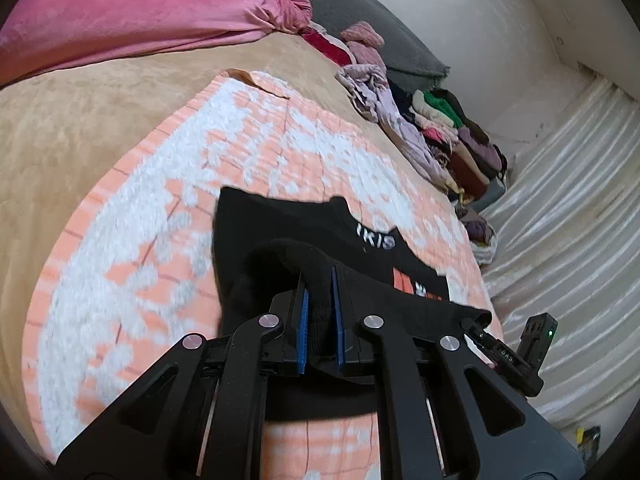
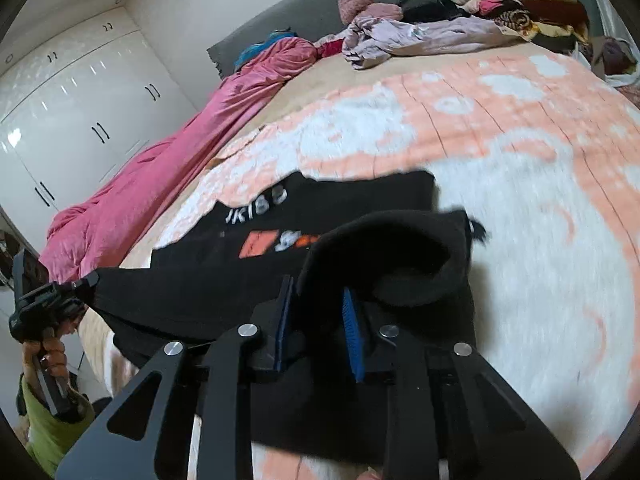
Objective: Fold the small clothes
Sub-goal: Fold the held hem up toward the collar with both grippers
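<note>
Black fabric fills both views nearest the lens: the left gripper point(image 1: 320, 292) has its blue pads clamped on a bunched hem of the black garment point(image 1: 304, 224), and the right gripper point(image 2: 318, 312) pinches another fold of it. White lettering reads "IKIS" or "JKIB", blurred, above an orange patch point(image 2: 262, 242). It lies on the peach-and-white blanket point(image 1: 248, 136), near a clothes pile point(image 2: 500, 12).

Right gripper point(image 2: 320, 312) clamping black garment point(image 2: 224, 280), peach-white blanket point(image 2: 520, 160), pink duvet point(image 2: 160, 176)
</note>
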{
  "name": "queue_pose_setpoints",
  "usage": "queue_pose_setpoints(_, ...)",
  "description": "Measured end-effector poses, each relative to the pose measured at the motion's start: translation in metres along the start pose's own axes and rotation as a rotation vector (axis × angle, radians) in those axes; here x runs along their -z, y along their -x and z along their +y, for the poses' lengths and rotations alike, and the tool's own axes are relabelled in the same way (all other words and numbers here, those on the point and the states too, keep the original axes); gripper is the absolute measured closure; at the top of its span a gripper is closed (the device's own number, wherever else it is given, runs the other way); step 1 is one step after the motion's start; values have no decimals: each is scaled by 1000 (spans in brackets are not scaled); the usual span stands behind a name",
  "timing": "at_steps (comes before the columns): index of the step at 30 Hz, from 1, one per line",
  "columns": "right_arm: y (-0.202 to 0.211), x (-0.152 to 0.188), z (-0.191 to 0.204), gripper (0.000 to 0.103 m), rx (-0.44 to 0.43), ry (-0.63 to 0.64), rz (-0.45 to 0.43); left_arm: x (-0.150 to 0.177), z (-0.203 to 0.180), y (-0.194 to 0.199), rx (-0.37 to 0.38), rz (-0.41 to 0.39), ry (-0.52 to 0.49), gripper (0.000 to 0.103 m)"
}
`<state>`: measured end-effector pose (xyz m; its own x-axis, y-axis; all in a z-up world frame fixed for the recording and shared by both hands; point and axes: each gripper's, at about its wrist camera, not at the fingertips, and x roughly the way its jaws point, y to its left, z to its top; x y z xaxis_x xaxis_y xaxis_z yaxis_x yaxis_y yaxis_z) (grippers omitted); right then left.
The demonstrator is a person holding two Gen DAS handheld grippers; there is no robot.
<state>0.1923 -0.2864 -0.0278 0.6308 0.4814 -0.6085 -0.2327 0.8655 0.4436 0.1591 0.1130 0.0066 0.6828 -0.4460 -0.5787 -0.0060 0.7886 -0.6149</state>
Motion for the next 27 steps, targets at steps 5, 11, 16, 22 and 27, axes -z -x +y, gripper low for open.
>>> queue_pose_setpoints(5,-15,-31,6,81,16,32,-25,-17,12,-17,-13,15,55,99)
queue_pose_setpoints(11,-48,-66,-6,73,33,-26,-21,-33,38,-39,-6,53,180,97)
queue_pose_setpoints(16,-43,-73,-17,60,37,-64,-67,-44,64,-27,-3,-8,284,91)
queue_pose_setpoints(22,-14,-53,-5,50,72,28,-140,-33,74,-3,-16,-60,256,85)
queue_pose_setpoints(27,-21,-18,38,50,37,225,-5,-7,59,-11,-68,1,126,80)
